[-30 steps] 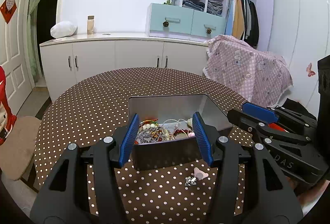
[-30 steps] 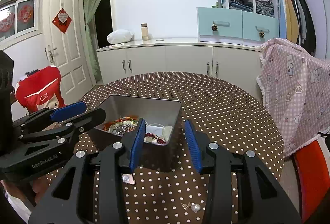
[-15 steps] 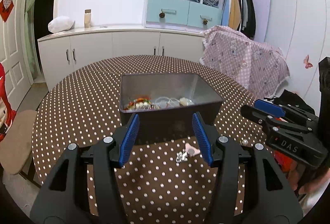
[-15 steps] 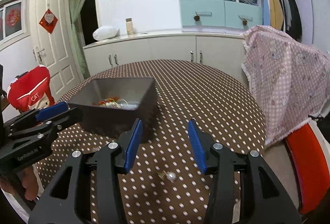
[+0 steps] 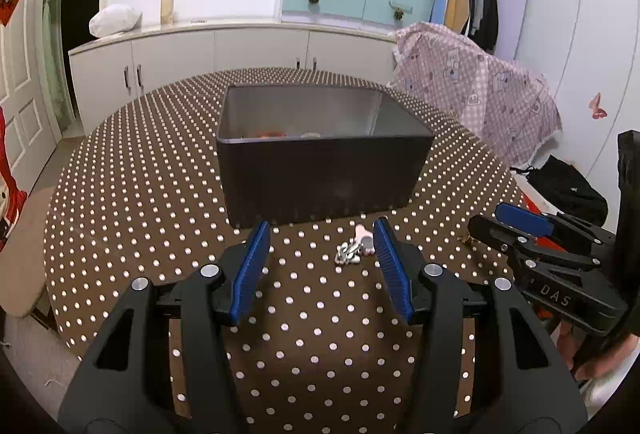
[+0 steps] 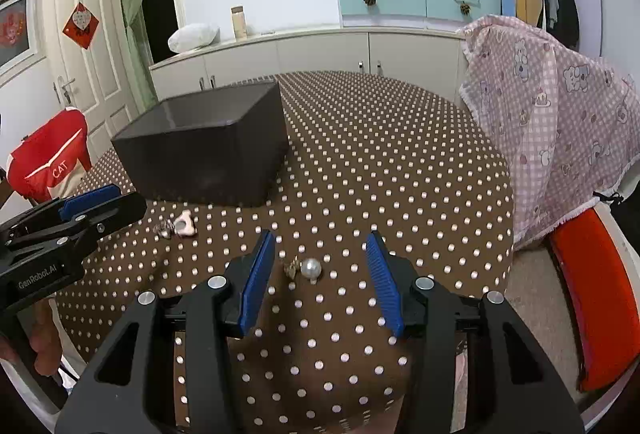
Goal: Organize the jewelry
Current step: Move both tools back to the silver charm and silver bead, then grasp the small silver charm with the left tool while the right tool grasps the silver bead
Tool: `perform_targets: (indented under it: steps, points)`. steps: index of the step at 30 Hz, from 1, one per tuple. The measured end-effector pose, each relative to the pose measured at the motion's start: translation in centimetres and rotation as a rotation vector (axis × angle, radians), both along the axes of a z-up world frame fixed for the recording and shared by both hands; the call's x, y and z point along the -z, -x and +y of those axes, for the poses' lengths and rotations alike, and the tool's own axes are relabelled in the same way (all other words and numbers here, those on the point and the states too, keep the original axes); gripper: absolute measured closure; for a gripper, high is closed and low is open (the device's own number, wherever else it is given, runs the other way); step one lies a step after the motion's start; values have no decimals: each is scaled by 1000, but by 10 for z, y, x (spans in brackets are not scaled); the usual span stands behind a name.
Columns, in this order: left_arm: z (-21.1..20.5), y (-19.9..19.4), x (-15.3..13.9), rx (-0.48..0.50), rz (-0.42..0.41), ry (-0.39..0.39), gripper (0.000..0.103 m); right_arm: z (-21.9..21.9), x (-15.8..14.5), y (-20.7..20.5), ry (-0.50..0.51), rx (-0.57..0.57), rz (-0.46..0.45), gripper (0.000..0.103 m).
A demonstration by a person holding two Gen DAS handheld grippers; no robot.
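Observation:
A dark grey box holding jewelry stands on the round polka-dot table. A pink and silver trinket lies on the cloth in front of the box. A pearl piece with a gold clasp lies further right. My left gripper is open and empty, just in front of the pink trinket; it also shows in the right wrist view. My right gripper is open and empty, its fingers on either side of the pearl piece; it also shows in the left wrist view.
A chair draped in pink checked cloth stands at the table's right. A red-covered chair stands at the left. White cabinets and a wardrobe line the back wall. An orange seat is by the right edge.
Both grippers have pulled back from above the box and dropped low toward the table's near edge. The box now stands farther off; the trinket and pearl lie close to the fingers.

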State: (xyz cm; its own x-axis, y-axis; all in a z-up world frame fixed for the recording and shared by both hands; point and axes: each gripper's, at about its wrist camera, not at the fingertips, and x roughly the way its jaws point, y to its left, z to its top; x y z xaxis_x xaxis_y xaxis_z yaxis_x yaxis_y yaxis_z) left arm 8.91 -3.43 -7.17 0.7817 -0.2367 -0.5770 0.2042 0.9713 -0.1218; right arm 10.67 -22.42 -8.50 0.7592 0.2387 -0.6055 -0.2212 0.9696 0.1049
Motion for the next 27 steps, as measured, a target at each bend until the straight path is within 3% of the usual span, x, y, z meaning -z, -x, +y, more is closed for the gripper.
perform_targets:
  steps: [5, 9, 11, 12, 14, 19, 27]
  points:
    - [-5, -2, 5, -1, 18, -21, 49, 3, 5, 3, 20, -21, 5, 58]
    - [-13, -1, 6, 28, 14, -36, 50, 7, 6, 6, 33, -44, -4, 75]
    - [-16, -1, 7, 38, 17, -43, 58, 5, 7, 6, 33, -42, -8, 82]
    - [-17, -2, 8, 44, 24, -47, 69, 4, 7, 5, 30, -42, -8, 86]
    - [-20, -5, 12, 49, 43, -53, 70, 1, 6, 5, 24, -41, -7, 90]
    - [-20, -10, 16, 37, 55, -64, 87, -2, 6, 3, 14, -48, -9, 91]
    - [-16, -12, 15, 39, 60, -40, 87, -4, 5, 2, -2, -49, -4, 91]
